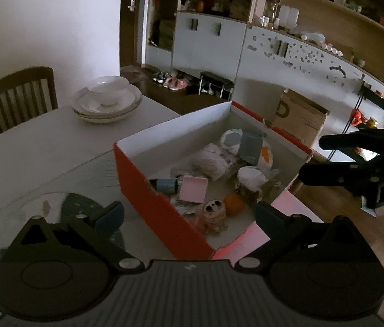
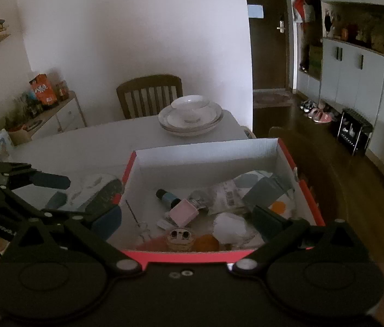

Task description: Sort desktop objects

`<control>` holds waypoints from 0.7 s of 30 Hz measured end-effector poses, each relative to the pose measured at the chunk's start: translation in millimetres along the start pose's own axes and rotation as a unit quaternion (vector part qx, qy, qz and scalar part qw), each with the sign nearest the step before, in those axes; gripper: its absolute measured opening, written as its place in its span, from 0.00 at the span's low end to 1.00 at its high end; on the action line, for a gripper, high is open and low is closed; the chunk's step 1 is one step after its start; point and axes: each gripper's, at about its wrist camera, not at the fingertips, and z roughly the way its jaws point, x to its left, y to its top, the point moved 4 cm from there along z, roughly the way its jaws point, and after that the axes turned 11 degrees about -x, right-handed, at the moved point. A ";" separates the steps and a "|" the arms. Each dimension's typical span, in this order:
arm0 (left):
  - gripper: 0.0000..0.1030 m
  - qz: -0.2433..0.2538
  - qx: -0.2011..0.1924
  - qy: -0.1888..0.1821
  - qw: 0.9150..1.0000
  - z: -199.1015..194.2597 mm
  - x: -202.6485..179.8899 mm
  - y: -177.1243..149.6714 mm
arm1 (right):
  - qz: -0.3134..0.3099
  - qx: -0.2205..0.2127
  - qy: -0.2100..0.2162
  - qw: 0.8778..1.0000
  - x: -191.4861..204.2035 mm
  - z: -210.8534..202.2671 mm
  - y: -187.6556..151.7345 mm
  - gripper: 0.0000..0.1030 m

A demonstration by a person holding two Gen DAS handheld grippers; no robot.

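Observation:
A red cardboard box with a white inside stands at the table's corner. It holds several items: a pink carton, a blue tube, an orange, a small big-eyed figurine and some white packets. My left gripper hovers by the box's left corner, open and holding nothing. My right gripper hangs over the box's near rim, also open and holding nothing.
A stack of white plates with a bowl sits at the far end of the pale table. A wooden chair stands behind it. A patterned mat lies left of the box. Wooden floor lies to the right.

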 end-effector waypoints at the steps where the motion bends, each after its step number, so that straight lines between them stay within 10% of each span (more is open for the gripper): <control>1: 1.00 0.003 -0.002 0.003 1.000 -3.3 0.3 -1.0 | 0.001 -0.002 -0.001 1.000 2.0 -2.0 -0.4 0.99; 21: 1.00 0.047 -0.031 0.002 0.998 -23.3 -8.9 -9.3 | 0.012 -0.010 -0.003 1.000 25.9 -24.6 -17.0 0.99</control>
